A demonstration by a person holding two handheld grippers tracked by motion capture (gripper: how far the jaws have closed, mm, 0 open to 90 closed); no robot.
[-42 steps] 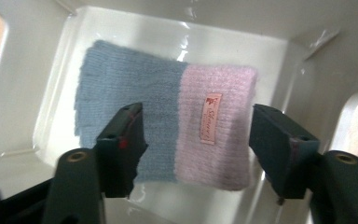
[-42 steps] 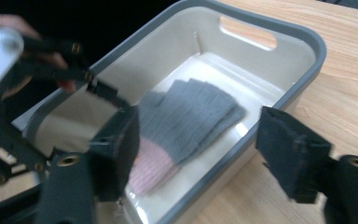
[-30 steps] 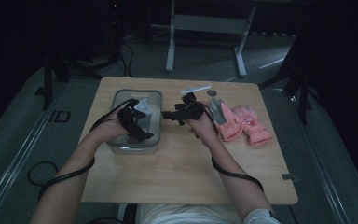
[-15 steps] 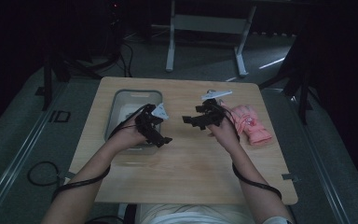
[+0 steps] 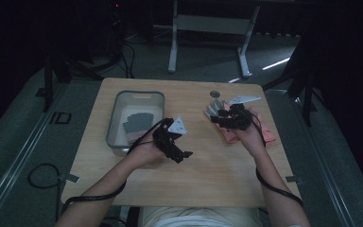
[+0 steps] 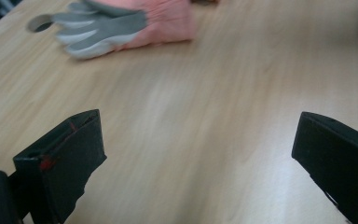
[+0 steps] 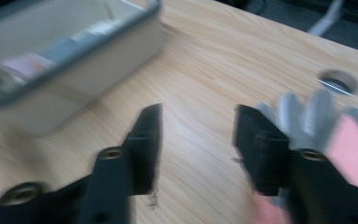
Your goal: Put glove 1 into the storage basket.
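High view: both grippers have left the bin [image 5: 118, 106]; right gripper [image 5: 220, 118], fingers just half-closed and empty, reaches the pink glove [image 5: 264, 132]; left gripper [image 5: 182, 153] gapes empty over the desk [image 5: 208, 175].

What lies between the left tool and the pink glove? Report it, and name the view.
Bare wooden tabletop and nothing else. The left gripper view shows it: open wood runs from the left tool up to the pink glove with grey fingers.

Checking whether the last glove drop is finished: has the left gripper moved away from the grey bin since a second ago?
Yes. The left gripper was over the grey bin; now it is beside the bin's right edge, nearer the person, above bare table.
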